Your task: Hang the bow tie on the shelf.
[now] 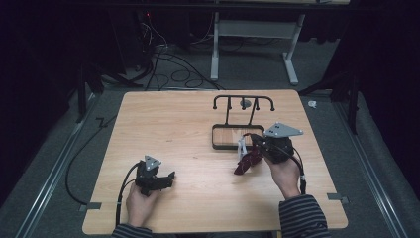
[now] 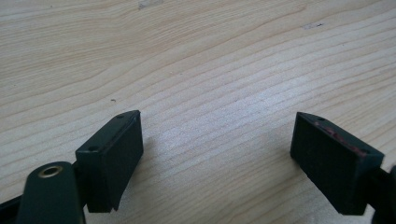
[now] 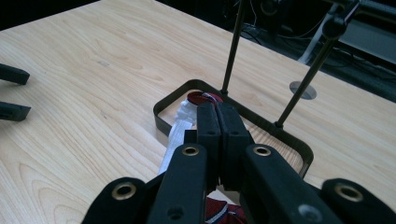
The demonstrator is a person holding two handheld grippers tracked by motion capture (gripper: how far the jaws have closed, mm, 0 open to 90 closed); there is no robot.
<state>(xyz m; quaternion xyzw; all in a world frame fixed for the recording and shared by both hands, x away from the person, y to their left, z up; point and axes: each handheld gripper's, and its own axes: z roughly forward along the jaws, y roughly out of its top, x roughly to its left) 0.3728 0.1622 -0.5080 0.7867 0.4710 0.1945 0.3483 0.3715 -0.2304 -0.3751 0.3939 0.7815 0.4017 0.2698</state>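
My right gripper (image 1: 251,139) hangs just above the table at the front edge of a black wire rack's base tray (image 1: 218,130). Its jaws are pressed together on a dark red item with a white strap (image 1: 246,159), which dangles below toward the table. In the right gripper view the red part (image 3: 205,97) peeks out at the tips of my right gripper (image 3: 215,107) and the white strap (image 3: 173,135) runs down underneath. My left gripper (image 1: 167,179) rests low at the table's front left, open and holding nothing; in its own view my left gripper (image 2: 217,135) has bare wood between its jaws.
The rack's two thin posts (image 3: 232,51) rise from the tray to a top bar with hooks (image 1: 243,98). A small grey disc (image 3: 302,89) lies on the wooden table (image 1: 163,124) behind the rack. Cables and a white desk frame (image 1: 257,29) are on the floor beyond.
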